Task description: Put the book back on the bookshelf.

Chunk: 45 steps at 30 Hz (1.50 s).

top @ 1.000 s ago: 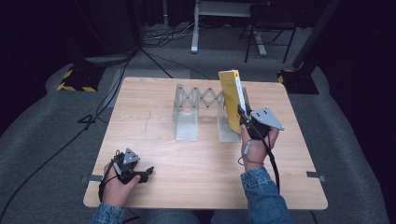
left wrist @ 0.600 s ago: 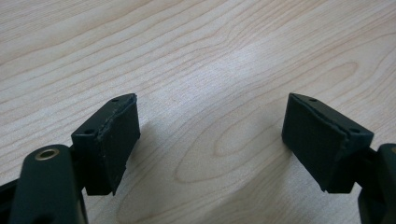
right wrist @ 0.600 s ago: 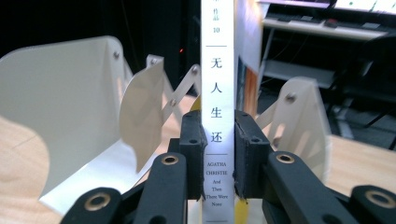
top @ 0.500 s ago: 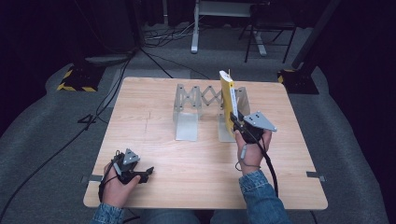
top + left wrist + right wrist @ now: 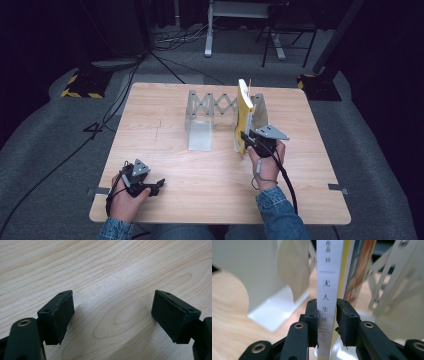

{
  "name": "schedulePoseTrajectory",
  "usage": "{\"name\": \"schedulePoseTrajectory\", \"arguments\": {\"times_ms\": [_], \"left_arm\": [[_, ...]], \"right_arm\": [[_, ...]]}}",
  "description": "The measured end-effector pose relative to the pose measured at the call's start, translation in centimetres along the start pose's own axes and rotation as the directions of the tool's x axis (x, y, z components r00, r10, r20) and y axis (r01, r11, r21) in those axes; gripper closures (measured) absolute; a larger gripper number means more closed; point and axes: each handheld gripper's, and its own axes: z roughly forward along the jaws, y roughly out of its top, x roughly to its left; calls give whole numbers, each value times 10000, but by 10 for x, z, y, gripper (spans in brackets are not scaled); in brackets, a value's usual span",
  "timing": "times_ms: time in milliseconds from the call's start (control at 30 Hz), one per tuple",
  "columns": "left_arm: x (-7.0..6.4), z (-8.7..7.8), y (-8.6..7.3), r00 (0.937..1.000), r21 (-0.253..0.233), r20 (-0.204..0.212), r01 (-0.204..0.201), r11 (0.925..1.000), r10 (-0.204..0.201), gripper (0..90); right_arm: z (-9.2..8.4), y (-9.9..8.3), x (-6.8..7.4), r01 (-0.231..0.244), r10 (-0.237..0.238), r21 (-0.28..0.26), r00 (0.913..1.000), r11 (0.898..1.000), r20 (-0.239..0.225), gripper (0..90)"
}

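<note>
A thin yellow book (image 5: 244, 112) stands upright at the right end plate of the grey expanding book rack (image 5: 212, 106). My right gripper (image 5: 246, 137) is shut on the book's lower spine. In the right gripper view its black pads (image 5: 347, 318) clamp the white spine (image 5: 327, 290), which carries Chinese characters, with the yellow cover behind it. My left gripper (image 5: 156, 185) rests near the table's front left, held by a hand. In the left gripper view it (image 5: 112, 311) stands open, with bare wood between the pads.
The rack's left end plate (image 5: 198, 132) has a flat foot on the wooden table (image 5: 200, 170). Beyond the table's far edge are stand legs, cables and a yellow-black striped base (image 5: 80, 85) on grey carpet.
My right gripper has carried the book forward and down toward the rack's right plate, turning it more edge-on. The left gripper has stayed put.
</note>
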Motion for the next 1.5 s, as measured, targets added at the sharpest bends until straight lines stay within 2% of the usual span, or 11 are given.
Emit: {"name": "schedulePoseTrajectory", "arguments": {"times_ms": [33,67,167,367,567,600,667,867,1000,1133,1500], "left_arm": [[0,0,0,10000,0,0,0,10000,0,189],[0,0,0,10000,-1,5,10,10000,-10,189],[0,0,0,10000,-7,0,11,10000,-11,189],[0,0,0,10000,1,6,7,10000,-7,189],[0,0,0,10000,18,12,-21,10000,21,189],[0,0,-1,10000,1,27,-18,10000,18,189],[0,0,-1,10000,-6,27,-20,10000,20,189],[0,-3,-3,10000,-7,19,-3,10000,3,190],[1,-4,-4,10000,30,74,-9,10000,9,190],[1,-4,-4,10000,29,58,-19,10000,18,190],[1,-3,-4,10000,-16,24,8,10000,-8,179]], "right_arm": [[0,0,0,0,0,0,10000,10000,0,709],[6,-7,0,43,-44,330,10000,9994,42,701],[8,-7,-1,-132,131,226,9999,9997,49,702],[13,-3,-1,46,-51,328,9999,9995,145,700],[10,-3,-1,1,-4,184,9998,9998,184,630],[5,0,-1,52,-52,-18,9998,10000,200,559],[0,2,-1,43,-42,-68,9997,10000,221,489],[-20,9,-6,84,-80,-226,9998,9997,176,382],[-38,11,-12,210,-211,-329,9998,9992,-35,359],[-55,11,-20,92,-108,-478,9994,9988,-322,345],[-87,3,-42,-6,-11,-248,9976,9997,-687,326]]}}
